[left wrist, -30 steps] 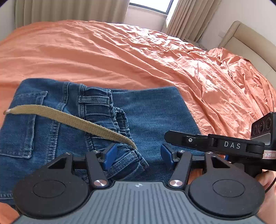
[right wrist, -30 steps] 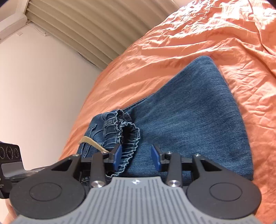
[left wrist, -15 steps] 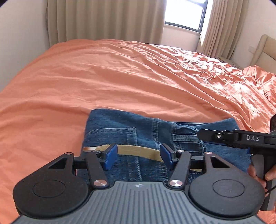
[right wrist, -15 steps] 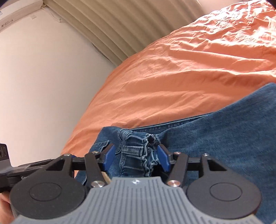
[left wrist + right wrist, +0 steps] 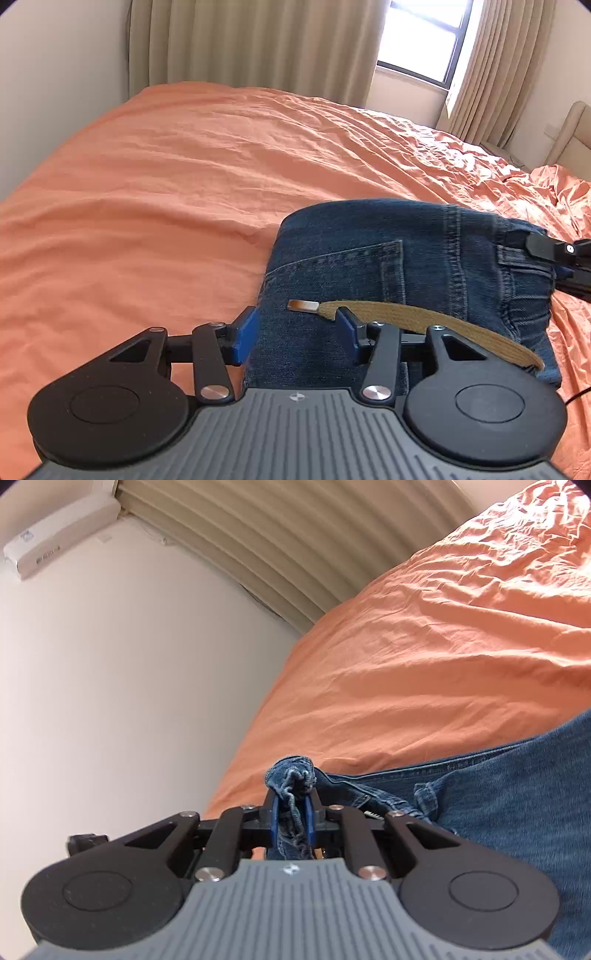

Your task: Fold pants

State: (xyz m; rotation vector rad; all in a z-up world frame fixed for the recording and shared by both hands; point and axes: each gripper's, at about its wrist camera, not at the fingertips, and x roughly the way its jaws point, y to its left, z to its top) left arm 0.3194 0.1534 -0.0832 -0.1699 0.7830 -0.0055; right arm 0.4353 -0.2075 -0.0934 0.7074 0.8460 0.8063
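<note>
Blue jeans (image 5: 388, 266) lie folded on the orange bed (image 5: 166, 192), back pocket up, with a tan drawstring (image 5: 424, 325) across them. My left gripper (image 5: 293, 334) is open, its blue pads straddling the jeans' left edge near the drawstring's tip. My right gripper (image 5: 291, 821) is shut on the bunched elastic waistband (image 5: 291, 775) of the jeans (image 5: 517, 794). The right gripper's finger also shows at the right edge of the left wrist view (image 5: 554, 251).
The orange sheet (image 5: 443, 646) spreads wide to the left and beyond the jeans. A white wall (image 5: 129, 701) and beige curtains (image 5: 240, 48) stand behind the bed. A beige headboard (image 5: 569, 136) is at the far right.
My right gripper has closed on the waistband. My left gripper has moved left along the jeans to their left edge and stays open.
</note>
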